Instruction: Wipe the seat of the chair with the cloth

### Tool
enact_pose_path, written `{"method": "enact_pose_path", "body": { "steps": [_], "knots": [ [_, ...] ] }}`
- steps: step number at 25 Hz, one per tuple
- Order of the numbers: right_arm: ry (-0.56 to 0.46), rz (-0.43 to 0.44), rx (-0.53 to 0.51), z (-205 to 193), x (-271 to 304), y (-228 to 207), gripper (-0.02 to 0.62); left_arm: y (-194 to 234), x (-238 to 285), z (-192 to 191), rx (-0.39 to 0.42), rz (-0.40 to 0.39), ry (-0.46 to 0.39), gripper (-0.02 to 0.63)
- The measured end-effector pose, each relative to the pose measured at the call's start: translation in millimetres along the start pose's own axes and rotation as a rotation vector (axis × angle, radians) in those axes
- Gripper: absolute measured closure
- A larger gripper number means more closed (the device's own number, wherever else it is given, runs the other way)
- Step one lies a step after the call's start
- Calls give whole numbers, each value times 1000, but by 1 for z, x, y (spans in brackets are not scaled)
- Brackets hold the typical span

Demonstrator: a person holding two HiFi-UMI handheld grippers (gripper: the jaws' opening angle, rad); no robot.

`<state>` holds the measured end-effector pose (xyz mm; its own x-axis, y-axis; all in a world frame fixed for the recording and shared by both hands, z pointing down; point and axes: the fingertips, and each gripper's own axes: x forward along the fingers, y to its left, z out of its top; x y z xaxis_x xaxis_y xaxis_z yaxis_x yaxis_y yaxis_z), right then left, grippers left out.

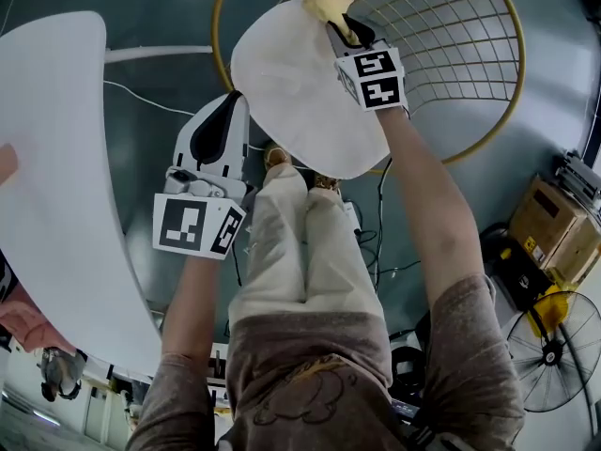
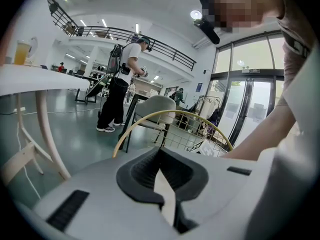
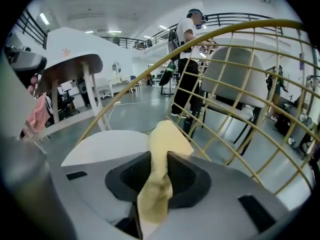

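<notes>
Yellow cloth (image 1: 329, 7) is pinched in the right gripper (image 1: 349, 28) at the top edge of the white seat (image 1: 291, 92), upper centre, against the gold wire back (image 1: 451, 36). A white table (image 1: 56, 158) fills the left side; boxes (image 1: 549, 224) and a fan (image 1: 554, 350) are seen lower right. The chair's legs are hidden under the seat — only a tuft of cloth shows past the jaws. The left gripper (image 1: 233, 97) is held clenched and empty just beside the seat's left edge, both forearms stretched forward.

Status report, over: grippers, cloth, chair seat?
Right gripper shut on cloth at far edge of seat. Left gripper shut, empty, beside seat. Wire backrest close behind cloth.
</notes>
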<state>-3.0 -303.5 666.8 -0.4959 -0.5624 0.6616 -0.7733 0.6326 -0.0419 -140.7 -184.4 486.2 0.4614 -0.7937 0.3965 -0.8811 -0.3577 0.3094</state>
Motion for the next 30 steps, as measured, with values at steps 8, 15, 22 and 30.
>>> {"method": "enact_pose_path", "body": {
  "steps": [8, 15, 22, 30],
  "knots": [
    [32, 109, -52, 7, 24, 41, 482, 18, -8, 1, -10, 21, 8, 597],
    [16, 197, -29, 4, 24, 79, 482, 21, -11, 2, -10, 28, -1, 597],
    [13, 281, -32, -6, 14, 126, 482, 17, -14, 3, -3, 37, -6, 597],
    [24, 390, -60, -21, -3, 177, 482, 12, -19, 0, 2, 53, -7, 597]
  ]
}}
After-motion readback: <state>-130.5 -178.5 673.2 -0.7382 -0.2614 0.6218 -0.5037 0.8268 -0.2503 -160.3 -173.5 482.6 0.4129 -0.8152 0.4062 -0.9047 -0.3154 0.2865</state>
